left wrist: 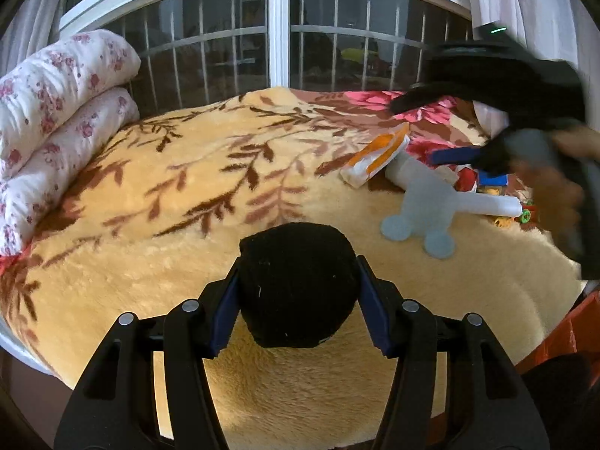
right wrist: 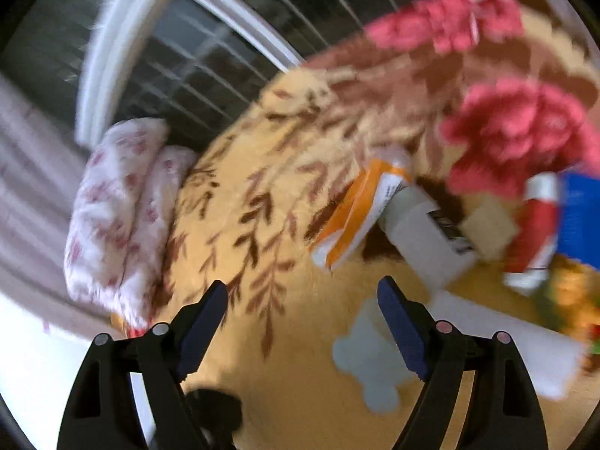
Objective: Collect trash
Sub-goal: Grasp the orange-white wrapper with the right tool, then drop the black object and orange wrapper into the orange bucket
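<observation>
My left gripper (left wrist: 298,292) is shut on a black fuzzy ball (left wrist: 296,285) just above the yellow blanket (left wrist: 168,195). My right gripper (right wrist: 302,318) is open and empty, hovering over the blanket; it also shows blurred at the right of the left wrist view (left wrist: 525,112). Trash lies on the bed: an orange-and-white wrapper (left wrist: 378,155) (right wrist: 356,213), a white bottle (right wrist: 427,240), a pale blue bone-shaped piece (left wrist: 423,217) (right wrist: 371,356), a red-and-white tube (right wrist: 536,228) and a blue packet (right wrist: 579,217).
Folded floral quilts (left wrist: 56,120) (right wrist: 116,217) lie at the bed's left edge under a barred window (left wrist: 277,37). Small colourful items (left wrist: 502,202) sit at the right. An orange bag (left wrist: 562,333) is at the bed's lower right.
</observation>
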A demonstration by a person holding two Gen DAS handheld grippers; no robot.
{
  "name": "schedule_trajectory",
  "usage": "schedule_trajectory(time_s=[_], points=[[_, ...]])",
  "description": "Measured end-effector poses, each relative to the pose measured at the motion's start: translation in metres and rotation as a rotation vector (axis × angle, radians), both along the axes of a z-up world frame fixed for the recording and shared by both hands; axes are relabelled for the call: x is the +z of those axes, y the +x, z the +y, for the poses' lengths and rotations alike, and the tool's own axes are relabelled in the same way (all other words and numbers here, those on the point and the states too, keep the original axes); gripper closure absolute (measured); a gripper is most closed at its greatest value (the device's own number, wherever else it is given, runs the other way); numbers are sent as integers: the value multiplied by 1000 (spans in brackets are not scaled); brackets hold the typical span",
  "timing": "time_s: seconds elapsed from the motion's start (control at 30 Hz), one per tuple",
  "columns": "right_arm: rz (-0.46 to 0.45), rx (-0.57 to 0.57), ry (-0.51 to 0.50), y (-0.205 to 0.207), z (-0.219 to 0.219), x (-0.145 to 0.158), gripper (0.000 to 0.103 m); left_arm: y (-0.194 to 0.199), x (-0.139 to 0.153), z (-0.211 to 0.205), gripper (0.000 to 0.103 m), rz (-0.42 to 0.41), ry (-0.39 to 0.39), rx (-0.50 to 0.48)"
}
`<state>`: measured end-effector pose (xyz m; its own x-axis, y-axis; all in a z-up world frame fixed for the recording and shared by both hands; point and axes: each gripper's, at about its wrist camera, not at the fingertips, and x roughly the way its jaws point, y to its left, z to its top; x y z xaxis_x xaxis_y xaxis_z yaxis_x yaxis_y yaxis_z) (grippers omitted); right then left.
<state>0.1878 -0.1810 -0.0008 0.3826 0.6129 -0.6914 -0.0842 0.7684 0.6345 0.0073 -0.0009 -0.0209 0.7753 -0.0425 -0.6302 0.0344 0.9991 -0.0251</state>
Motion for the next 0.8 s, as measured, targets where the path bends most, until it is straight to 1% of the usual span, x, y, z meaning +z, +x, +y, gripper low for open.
schedule_trajectory(time_s=[0.03, 0.1, 0.13, 0.17, 0.23, 0.27, 0.37, 0.43, 0.47, 0.53, 0.57, 0.63, 0.67, 0.73, 0.77, 0.8], points=[[26, -17, -2, 5, 6, -8, 24, 3, -3, 4, 47, 11, -12, 2], [82, -53, -7, 19, 15, -25, 31, 5, -6, 8, 47, 22, -27, 13], [98, -67, -5, 25, 20, -30, 39, 7, -8, 11, 47, 26, -37, 15], [111, -77, -2, 29, 23, -34, 44, 9, -9, 13, 47, 27, -46, 13], [114, -95, -7, 38, 30, -37, 50, 10, -9, 15, 47, 19, -54, 13], [111, -110, -16, 39, 31, -38, 56, 10, -10, 15, 47, 17, -53, 12], [106, -156, -40, 49, 34, -43, 68, 13, -12, 15, 47, 17, -55, 10], [108, -173, -36, 50, 32, -46, 73, 16, -14, 15, 47, 21, -59, 15], [92, -172, -49, 49, 33, -43, 79, 17, -14, 15, 47, 22, -63, 16], [42, -162, -67, 44, 34, -33, 82, 17, -14, 16, 47, 20, -68, 20], [6, -152, -67, 39, 33, -26, 84, 16, -14, 16, 47, 19, -72, 22], [-98, -120, -93, 20, 32, -3, 85, 15, -12, 17, 47, 20, -80, 23], [-147, -98, -108, 8, 31, 9, 85, 13, -10, 17, 47, 24, -84, 23], [-259, -30, -144, -28, 27, 34, 85, 8, -5, 17, 47, 23, -93, 19], [-292, -6, -161, -42, 26, 40, 85, 5, -2, 16, 47, 20, -97, 14], [-338, 32, -183, -67, 22, 49, 85, 0, 1, 14, 47, 13, -97, 7]])
